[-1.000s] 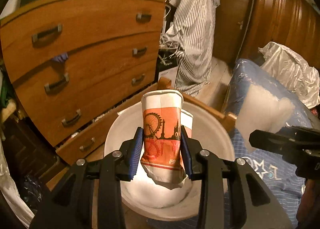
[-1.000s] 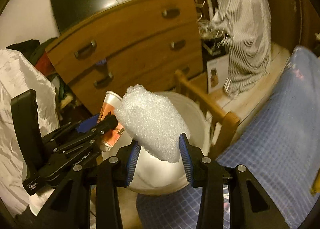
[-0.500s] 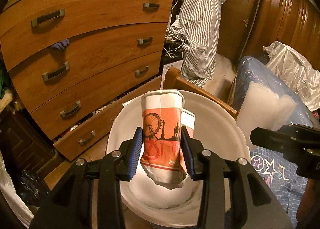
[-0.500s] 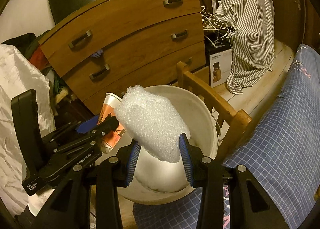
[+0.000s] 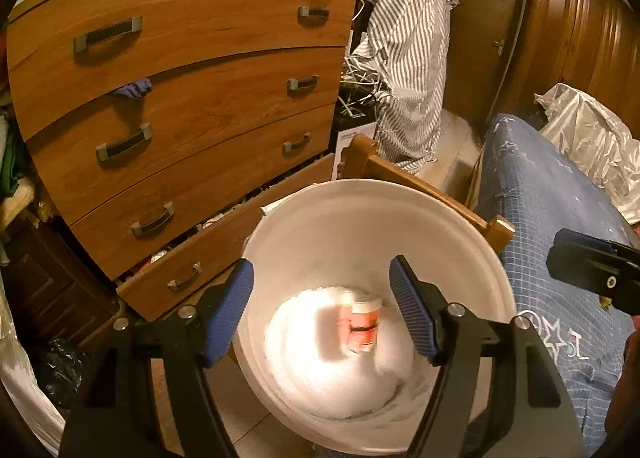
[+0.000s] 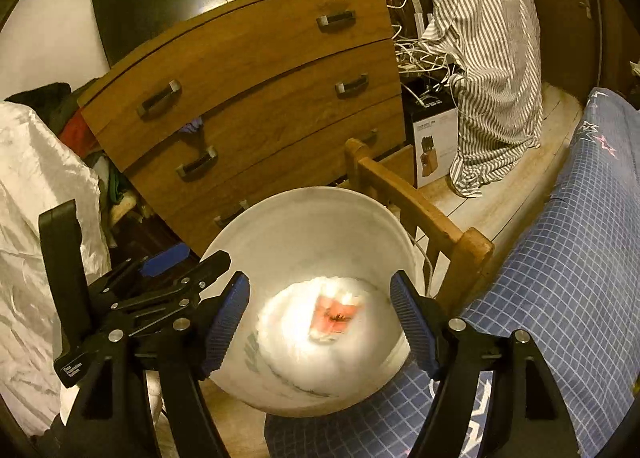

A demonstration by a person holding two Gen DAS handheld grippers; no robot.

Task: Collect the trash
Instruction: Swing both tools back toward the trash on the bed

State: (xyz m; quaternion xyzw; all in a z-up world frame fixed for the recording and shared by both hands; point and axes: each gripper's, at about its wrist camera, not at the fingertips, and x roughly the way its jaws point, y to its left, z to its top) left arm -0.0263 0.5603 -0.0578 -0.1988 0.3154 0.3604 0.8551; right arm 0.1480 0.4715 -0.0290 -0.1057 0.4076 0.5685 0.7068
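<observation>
Release over the white bucket (image 5: pixel 460 217). Our left gripper (image 5: pixel 322 306) and right gripper (image 6: pixel 320 308), clamped a second ago, are opening with nothing between them; paper cup (image 5: pixel 362 324) and bubble wrap (image 6: pixel 304 342) now lie below, inside the bucket: both items collected.

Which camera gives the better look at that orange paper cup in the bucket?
The left wrist view: the cup shows its rim and orange bands. The right wrist view shows only a blurred orange patch on white padding.
</observation>
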